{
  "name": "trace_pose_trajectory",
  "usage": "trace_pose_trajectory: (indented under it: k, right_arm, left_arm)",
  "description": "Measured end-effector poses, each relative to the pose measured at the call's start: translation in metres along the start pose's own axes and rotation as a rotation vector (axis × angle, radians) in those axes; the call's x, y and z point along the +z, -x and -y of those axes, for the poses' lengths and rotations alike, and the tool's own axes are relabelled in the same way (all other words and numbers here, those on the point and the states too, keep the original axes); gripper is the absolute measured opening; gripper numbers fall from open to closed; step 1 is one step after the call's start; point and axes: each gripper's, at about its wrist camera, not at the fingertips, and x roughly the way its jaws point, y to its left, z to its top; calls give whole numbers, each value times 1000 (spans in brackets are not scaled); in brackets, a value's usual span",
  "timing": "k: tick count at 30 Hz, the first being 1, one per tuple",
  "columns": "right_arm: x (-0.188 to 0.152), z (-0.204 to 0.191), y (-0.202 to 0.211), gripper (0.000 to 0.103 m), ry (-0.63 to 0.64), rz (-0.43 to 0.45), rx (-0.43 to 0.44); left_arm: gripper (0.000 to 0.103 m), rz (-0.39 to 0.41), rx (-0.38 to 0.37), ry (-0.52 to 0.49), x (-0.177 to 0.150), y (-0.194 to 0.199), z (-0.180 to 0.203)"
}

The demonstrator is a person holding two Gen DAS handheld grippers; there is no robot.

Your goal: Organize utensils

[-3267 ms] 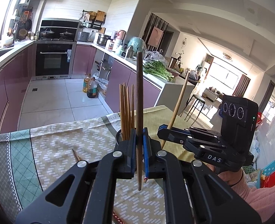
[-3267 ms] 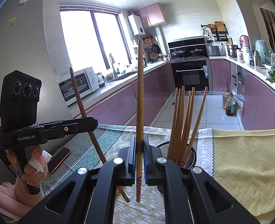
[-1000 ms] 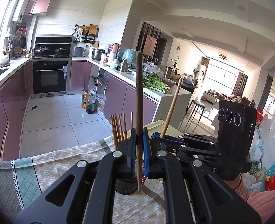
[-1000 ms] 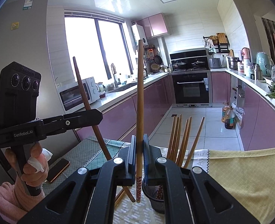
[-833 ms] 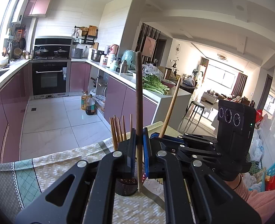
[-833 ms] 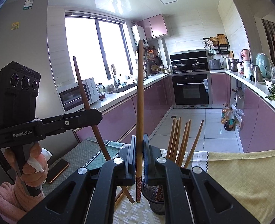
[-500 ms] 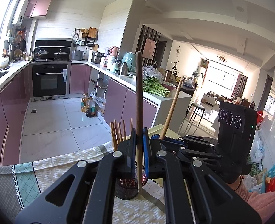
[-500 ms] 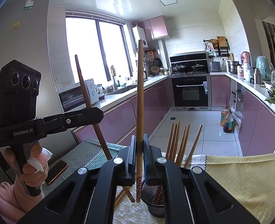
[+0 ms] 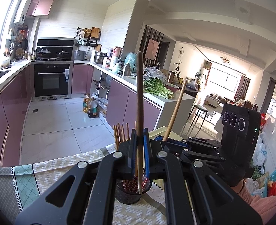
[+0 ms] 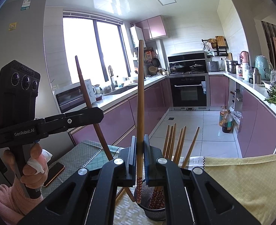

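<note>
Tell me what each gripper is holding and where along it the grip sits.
The left gripper clamps a dark chopstick on its lower part, above the tip. The right gripper clamps a lighter chopstick the same way, above its patterned end.

Holder [image 10: 154, 211] on tablecloth [image 10: 250, 183]; phone [image 10: 53, 174] left.

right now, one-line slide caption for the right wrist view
Right gripper and left gripper each clamp a chopstick above the mesh holder.

Home kitchen — oven [image 10: 189, 91], sink [image 10: 119, 91], purple cabinets [image 9: 117, 101].
</note>
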Motion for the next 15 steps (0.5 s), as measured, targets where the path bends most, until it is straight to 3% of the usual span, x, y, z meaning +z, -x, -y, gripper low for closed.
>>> trace_pose_trajectory:
  k: [15]
  right_arm:
    - [3,3,-10,6,-13,-15,-21]
  left_arm:
    - [7,-23,3,20,3,-7,-3]
